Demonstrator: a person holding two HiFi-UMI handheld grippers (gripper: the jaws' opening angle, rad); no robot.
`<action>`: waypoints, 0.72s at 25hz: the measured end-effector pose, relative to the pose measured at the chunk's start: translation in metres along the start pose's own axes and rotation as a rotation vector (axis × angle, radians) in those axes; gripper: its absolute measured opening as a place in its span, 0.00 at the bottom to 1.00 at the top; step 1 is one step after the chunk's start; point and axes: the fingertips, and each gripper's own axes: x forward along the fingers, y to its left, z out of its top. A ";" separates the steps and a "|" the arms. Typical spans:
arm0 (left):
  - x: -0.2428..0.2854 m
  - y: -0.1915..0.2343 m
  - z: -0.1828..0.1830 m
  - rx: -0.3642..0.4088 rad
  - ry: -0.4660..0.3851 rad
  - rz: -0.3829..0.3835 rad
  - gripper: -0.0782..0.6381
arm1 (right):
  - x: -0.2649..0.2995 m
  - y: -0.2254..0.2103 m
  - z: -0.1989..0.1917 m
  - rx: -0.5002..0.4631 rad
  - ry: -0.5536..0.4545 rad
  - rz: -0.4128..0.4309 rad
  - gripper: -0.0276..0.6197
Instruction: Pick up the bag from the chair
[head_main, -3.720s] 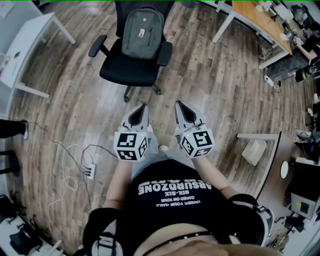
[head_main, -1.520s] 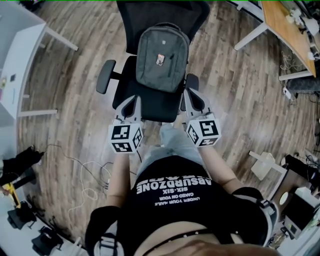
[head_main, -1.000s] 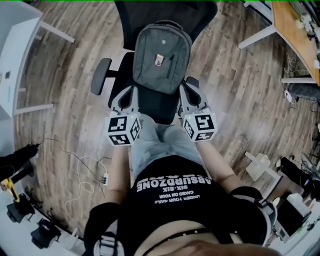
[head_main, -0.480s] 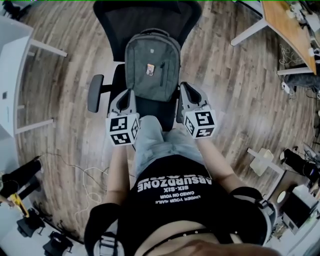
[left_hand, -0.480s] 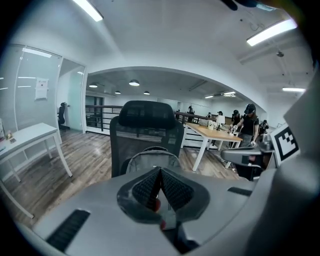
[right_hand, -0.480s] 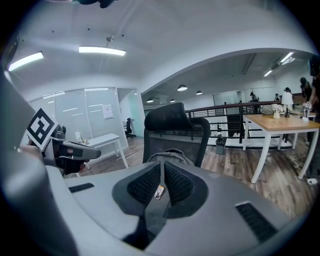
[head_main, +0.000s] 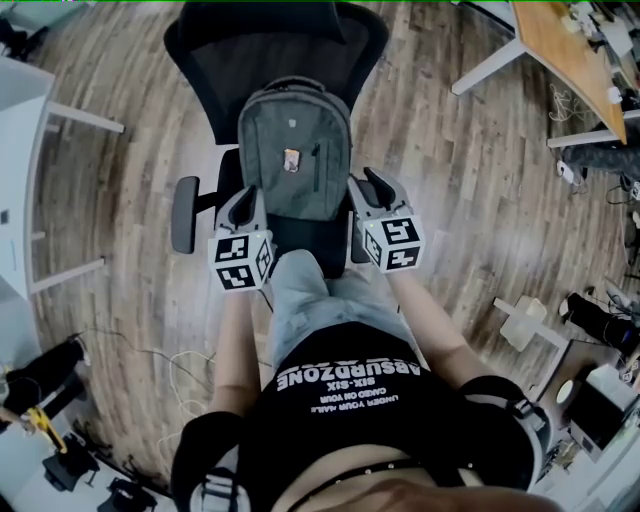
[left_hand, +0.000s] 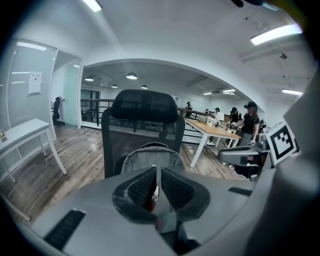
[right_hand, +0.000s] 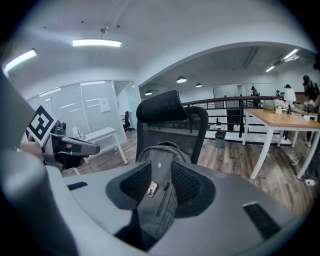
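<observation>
- Head view: bag (head_main: 293, 150) stands upright on the chair (head_main: 270, 45) seat and leans on the backrest. Left gripper (head_main: 247, 195) and right gripper (head_main: 372, 182) flank its lower corners, near it, with no contact showing. The flat front likely gives nothing to pinch, so the better target is the handle (head_main: 295, 82) at the top, which means reaching further up.
- Left gripper view: jaws are clenched together on nothing, and the bag's (left_hand: 150, 156) rounded top shows just beyond the tips. They must spread before this gripper can help. Opening them while clear of the fabric should avoid snagging or toppling the bag.
- Right gripper view: jaws stand part-way released and have just been opening. The bag's (right_hand: 160, 210) front and zip show through the gap, but the pads press on nothing. This gripper looks the readier one. I would lift it to the handle (right_hand: 167, 144), straddle the loop squarely, close firmly, then raise straight up so the bag clears the armrests without swinging.
</observation>
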 end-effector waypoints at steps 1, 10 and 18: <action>0.004 0.001 0.001 0.006 0.002 0.001 0.14 | 0.002 -0.002 -0.001 -0.002 0.006 0.002 0.25; 0.038 0.021 0.003 0.020 0.015 0.053 0.26 | 0.035 -0.023 -0.019 0.031 0.076 -0.003 0.27; 0.067 0.048 -0.016 0.052 0.083 0.107 0.32 | 0.064 -0.037 -0.044 0.023 0.127 -0.007 0.30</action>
